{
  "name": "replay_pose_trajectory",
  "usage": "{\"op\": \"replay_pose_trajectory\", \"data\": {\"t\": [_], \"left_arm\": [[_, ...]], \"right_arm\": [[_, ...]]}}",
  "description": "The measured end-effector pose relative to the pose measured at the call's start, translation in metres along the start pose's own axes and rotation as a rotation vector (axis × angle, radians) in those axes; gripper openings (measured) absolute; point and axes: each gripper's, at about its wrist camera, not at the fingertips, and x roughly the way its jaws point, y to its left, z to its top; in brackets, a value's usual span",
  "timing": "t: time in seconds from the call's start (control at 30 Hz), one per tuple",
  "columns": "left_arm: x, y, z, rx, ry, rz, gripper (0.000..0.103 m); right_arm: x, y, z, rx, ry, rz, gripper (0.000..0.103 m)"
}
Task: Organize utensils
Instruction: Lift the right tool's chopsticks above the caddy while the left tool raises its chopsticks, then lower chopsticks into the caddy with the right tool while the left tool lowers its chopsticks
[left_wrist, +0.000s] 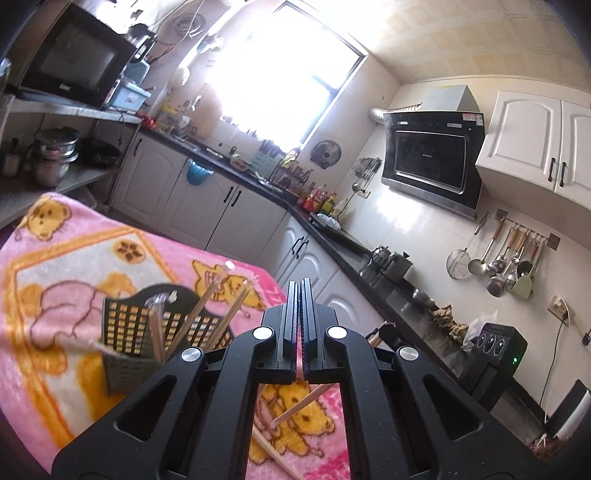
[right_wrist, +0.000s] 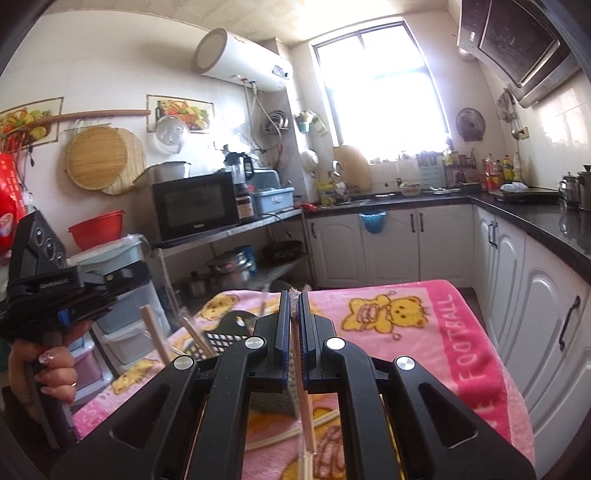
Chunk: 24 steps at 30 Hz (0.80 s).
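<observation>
A dark perforated utensil holder (left_wrist: 136, 332) stands on a table under a pink bear blanket (left_wrist: 55, 266); several wrapped chopsticks (left_wrist: 207, 299) lean in it. My left gripper (left_wrist: 300, 288) is shut, empty as far as I can see, right of the holder, above loose chopsticks (left_wrist: 299, 406) on the blanket. My right gripper (right_wrist: 294, 299) is shut on a wrapped pair of chopsticks (right_wrist: 304, 406) that hangs down between its fingers, just right of the holder (right_wrist: 221, 338). More loose chopsticks (right_wrist: 291, 432) lie below. The left gripper's body (right_wrist: 55, 291), in a hand, shows at the left.
White cabinets (right_wrist: 524, 295) with a dark counter (right_wrist: 535, 221) run along the right and far walls. A shelf with a microwave (right_wrist: 195, 206) and pots (right_wrist: 231, 269) stands behind the table. Plastic drawers (right_wrist: 125, 314) stand left of the table.
</observation>
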Motion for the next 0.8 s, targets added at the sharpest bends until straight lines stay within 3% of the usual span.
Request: {"op": "replay_pose_trajectory", "data": {"t": [0.8], "left_arm": [[0.01, -0.015, 0.07, 0.069, -0.14, -0.003, 0.0]], "right_arm": [[0.017, 0.05, 0.054, -0.082, -0.102, 0.138, 0.005]]}}
